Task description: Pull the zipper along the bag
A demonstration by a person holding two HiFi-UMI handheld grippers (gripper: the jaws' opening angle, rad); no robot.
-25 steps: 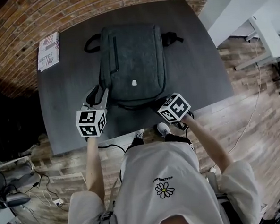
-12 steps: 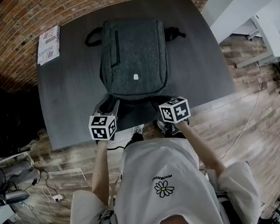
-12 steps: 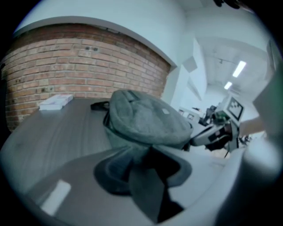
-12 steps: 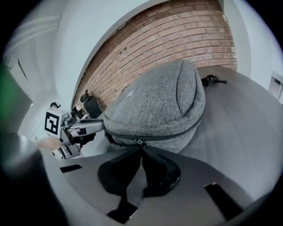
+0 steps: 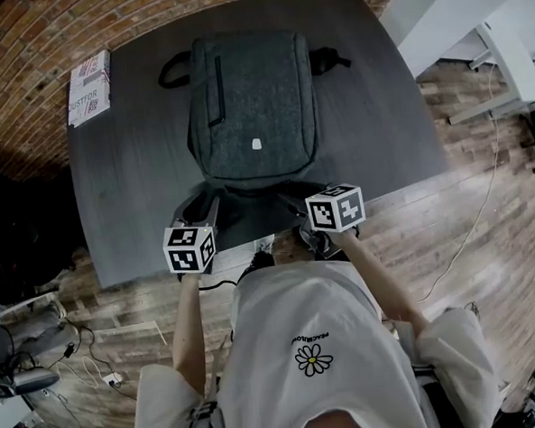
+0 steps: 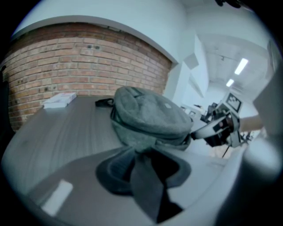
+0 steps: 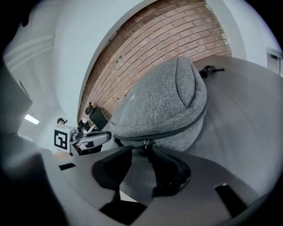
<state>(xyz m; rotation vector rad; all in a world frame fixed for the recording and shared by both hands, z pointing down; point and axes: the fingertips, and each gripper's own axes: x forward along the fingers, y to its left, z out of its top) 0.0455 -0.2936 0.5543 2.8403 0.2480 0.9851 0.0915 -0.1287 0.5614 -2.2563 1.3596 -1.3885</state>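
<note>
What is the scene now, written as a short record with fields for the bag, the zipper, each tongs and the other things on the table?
Surface: dark grey table
Bag: grey backpack, lying flat, strap loops at its far end
Zipper pull: small metal zipper pull on the bag's near end, facing the person
Left tongs: left tongs, jaws apart, nothing between, tips close to the bag's near edge
Right tongs: right tongs, jaws apart, tips just before the zipper pull; contact unclear
Other: white printed box at the table's far left corner
</note>
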